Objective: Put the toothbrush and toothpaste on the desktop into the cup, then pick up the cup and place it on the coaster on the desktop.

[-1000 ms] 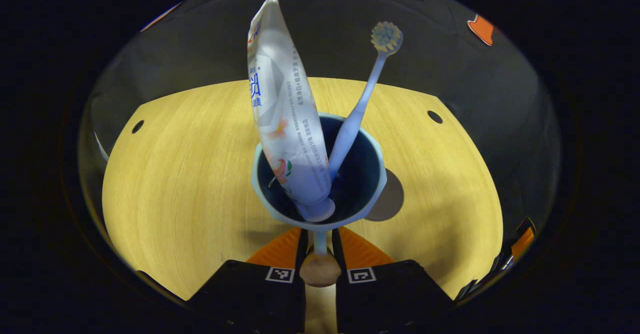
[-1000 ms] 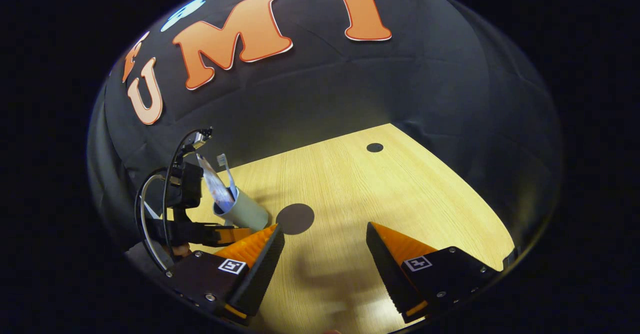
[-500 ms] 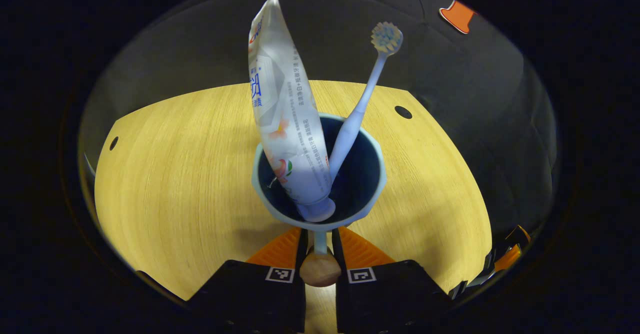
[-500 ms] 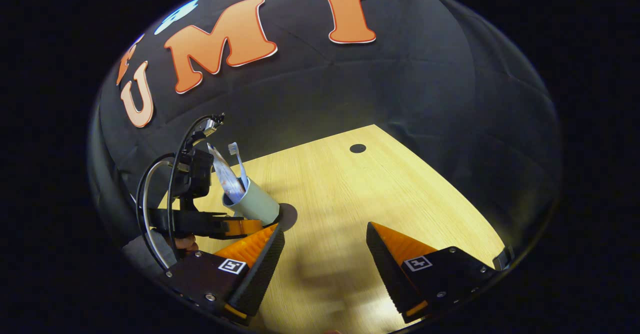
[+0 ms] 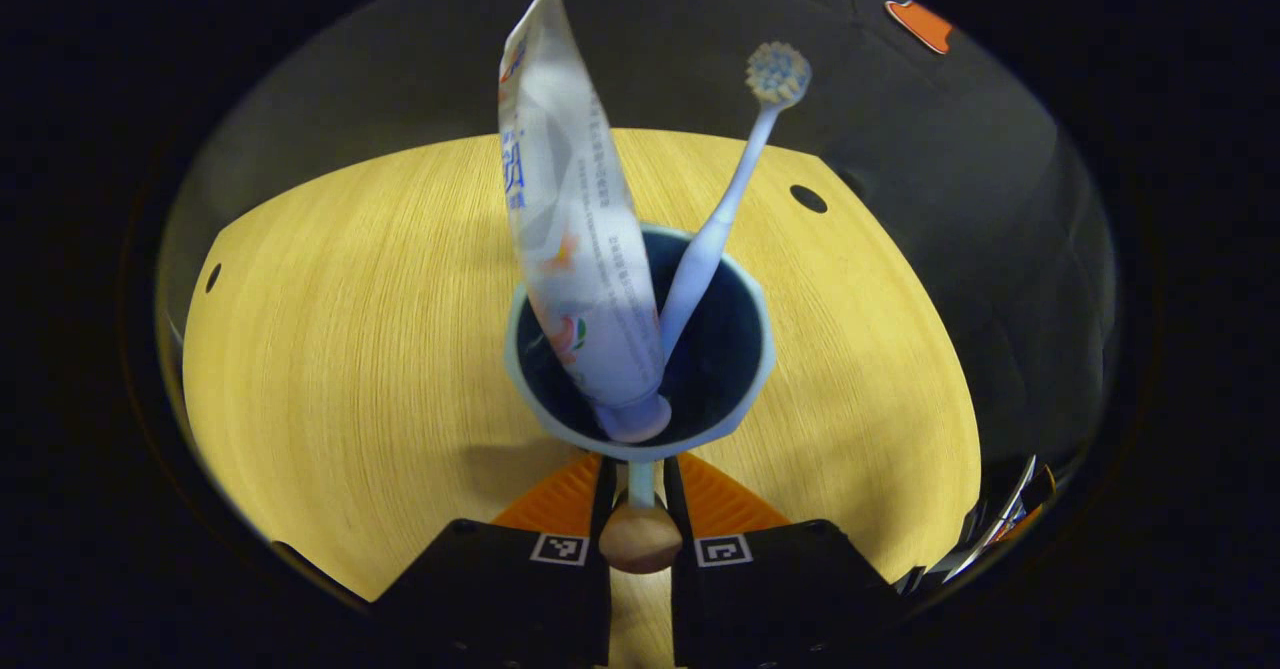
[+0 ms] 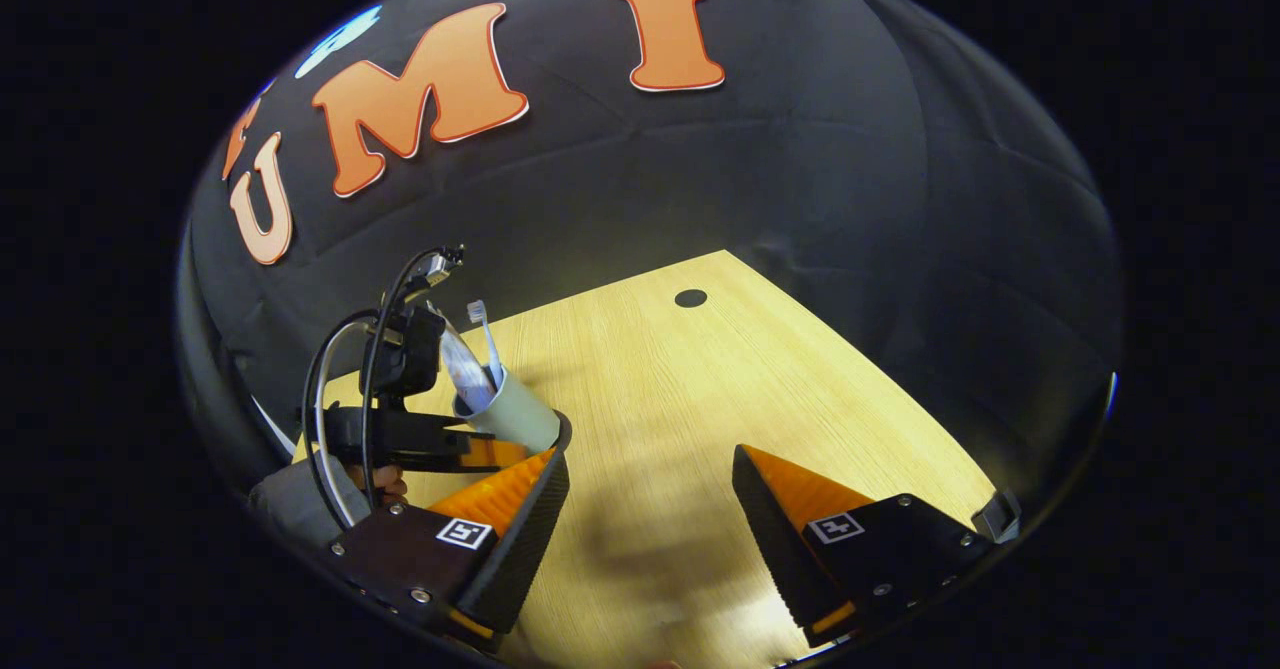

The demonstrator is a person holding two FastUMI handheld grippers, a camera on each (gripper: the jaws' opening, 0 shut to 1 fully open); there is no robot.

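Warm light falls from above on the wooden desk (image 5: 350,329), brightest near its middle and fading to dimness at the edges, where the fisheye bends the desk's straight sides into curves. The cup (image 5: 640,349) casts a soft shadow on the desk toward the camera. The toothpaste tube (image 5: 575,219) looks slightly smeared by motion. In the right gripper view, blurry shadows lie on the desk between the fingers.
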